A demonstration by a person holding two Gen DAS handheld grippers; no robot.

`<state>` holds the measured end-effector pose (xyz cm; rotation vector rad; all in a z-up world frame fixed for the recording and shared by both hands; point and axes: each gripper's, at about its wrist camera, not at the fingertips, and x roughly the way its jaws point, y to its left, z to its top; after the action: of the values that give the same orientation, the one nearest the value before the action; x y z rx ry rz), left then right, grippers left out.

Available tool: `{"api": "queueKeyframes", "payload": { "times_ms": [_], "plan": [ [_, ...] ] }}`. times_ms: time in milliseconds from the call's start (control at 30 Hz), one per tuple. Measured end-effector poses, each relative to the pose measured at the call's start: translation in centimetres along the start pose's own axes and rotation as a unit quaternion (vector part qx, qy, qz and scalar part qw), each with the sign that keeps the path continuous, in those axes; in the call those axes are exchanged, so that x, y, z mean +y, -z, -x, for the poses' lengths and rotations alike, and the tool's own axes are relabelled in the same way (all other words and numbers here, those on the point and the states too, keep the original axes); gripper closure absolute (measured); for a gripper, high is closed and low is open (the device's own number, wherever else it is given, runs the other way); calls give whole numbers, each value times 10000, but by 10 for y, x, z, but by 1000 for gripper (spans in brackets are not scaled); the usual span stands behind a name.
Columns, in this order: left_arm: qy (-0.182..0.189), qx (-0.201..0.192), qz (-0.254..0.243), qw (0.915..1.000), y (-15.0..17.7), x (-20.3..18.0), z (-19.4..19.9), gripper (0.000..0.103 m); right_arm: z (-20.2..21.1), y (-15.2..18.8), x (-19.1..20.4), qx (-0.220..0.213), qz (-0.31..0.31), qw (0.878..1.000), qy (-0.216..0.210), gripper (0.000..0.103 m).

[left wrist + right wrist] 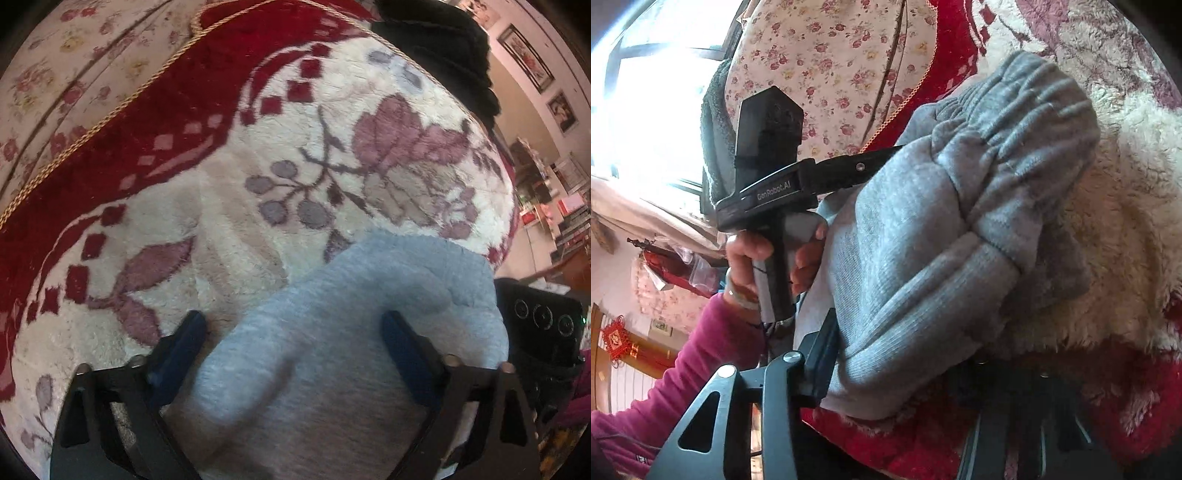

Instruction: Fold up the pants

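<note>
**Grey sweatpants bunched between both grippers on a plush blanket**

Nearest the left wrist camera, the left gripper [293, 334] is standing with its blue-padded fingers [184, 341] spread either side of a thick roll of the grey sweatpants [332, 332]. The right pad is lying against the cloth, the left pad is standing apart from it, so the jaws are released rather than pinching. Beyond the fabric, the cream blanket [229, 229] with mauve leaves and a red border is spreading out, edged by a gold cord [110, 110], with a floral sheet [66, 66] behind it and a black garment [443, 48] at the far corner.

In the right wrist view, the right gripper [897, 373] is sitting close to the lens with the bunched sweatpants [942, 240] filling the space between its fingers; its far finger is lost in shadow, so whether it is clenching the cloth I cannot tell. The elastic waistband [1034, 103] is lying crumpled on the blanket. Further off, a hand [757, 258] in a magenta sleeve [694, 354] is gripping the handle of the left gripper, whose finger is pushing into the grey cloth. A bright window [653, 92] is glowing behind.
</note>
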<state>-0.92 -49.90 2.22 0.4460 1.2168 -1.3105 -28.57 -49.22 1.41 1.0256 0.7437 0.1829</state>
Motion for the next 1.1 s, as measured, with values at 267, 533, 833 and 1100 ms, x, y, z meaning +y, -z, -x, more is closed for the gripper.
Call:
{"api": "queueKeyframes", "payload": {
  "times_ms": [267, 533, 833, 1100],
  "plan": [
    [-57, -192, -173, 9996, 6, -8, 11, 80, 0, -6, 1, -39, 141, 9999, -8, 59],
    [-45, -481, -89, 9988, 11, -16, 34, 87, 7, -13, 33, -199, 683, 9974, -69, 67],
    [-46, -1345, 11, 9909, 22, -15, 117, 87, 14, -19, 105, -330, 1702, 9848, -124, 69],
    [-211, -2117, 210, 9769, 63, 0, 200, 87, -5, -15, 177, -202, 2565, 9661, -208, 72]
  ]
}}
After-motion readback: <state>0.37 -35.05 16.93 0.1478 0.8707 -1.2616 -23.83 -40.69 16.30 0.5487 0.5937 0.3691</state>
